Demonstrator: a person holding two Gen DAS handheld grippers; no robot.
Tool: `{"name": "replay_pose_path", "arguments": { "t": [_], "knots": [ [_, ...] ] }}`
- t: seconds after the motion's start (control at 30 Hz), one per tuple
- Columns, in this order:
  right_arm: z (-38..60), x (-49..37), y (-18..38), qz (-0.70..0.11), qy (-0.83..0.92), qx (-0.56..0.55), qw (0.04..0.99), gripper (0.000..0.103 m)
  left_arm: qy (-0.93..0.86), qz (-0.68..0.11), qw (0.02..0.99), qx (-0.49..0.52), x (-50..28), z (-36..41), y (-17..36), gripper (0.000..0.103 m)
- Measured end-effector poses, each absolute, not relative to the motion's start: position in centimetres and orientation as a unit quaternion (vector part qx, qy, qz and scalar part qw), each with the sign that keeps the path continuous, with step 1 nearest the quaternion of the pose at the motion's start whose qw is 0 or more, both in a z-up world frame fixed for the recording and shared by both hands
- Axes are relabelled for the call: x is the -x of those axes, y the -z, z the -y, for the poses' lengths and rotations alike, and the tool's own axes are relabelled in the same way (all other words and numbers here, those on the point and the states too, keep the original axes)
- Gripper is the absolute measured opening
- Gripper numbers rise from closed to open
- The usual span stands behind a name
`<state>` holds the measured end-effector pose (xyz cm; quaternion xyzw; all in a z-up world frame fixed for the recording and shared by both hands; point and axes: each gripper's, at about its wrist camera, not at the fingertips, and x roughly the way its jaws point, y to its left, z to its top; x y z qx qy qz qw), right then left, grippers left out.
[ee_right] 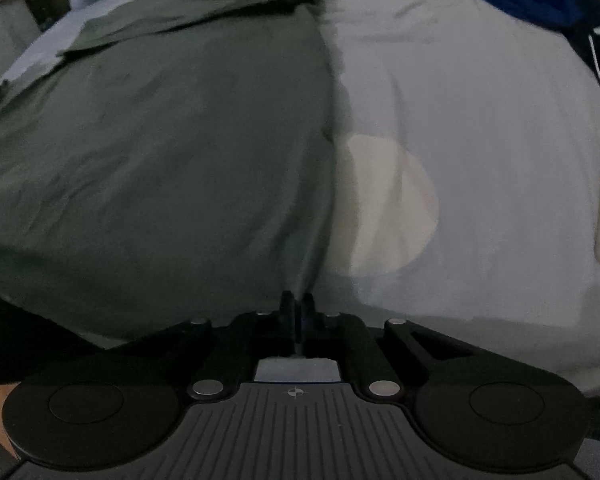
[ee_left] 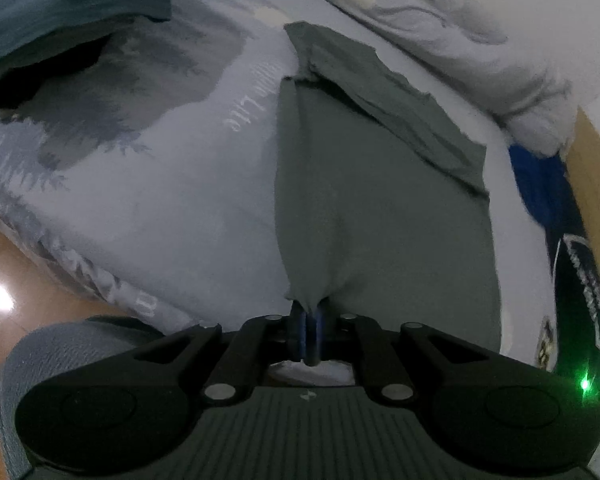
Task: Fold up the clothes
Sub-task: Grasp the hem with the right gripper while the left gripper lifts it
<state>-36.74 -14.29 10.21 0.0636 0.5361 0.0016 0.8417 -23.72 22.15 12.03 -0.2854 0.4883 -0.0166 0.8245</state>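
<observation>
A pale blue printed bedsheet (ee_left: 188, 200) covers the bed. On it lies a dark green garment (ee_left: 380, 208), spread flat, its far sleeve folded over. The left hand-held gripper (ee_left: 309, 312) is clamped on a bunched corner of the garment's near edge; the right hand-held gripper (ee_right: 297, 304) is closed at the garment's right near edge, fabric apparently pinched.

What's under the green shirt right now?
The green shirt lies on a pale blue bedsheet, partly covering its round cream patch. Anything else beneath is hidden.
</observation>
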Motion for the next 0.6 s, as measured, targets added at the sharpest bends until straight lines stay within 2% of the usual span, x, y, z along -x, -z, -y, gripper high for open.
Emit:
{"name": "replay_pose_path", "arguments": {
  "t": [0.3,0.6],
  "knots": [
    [16.8,40.9,-17.0,-0.465,-0.026,-0.172,0.868,0.003,0.019,-0.462,0.825,0.325,25.8,-23.5,-13.6,0.007],
    [17.0,43.5,-22.2,-0.442,-0.067,-0.161,0.880,0.003,0.020,-0.447,0.831,0.331,28.8,-25.0,-16.6,0.007]
  ]
}}
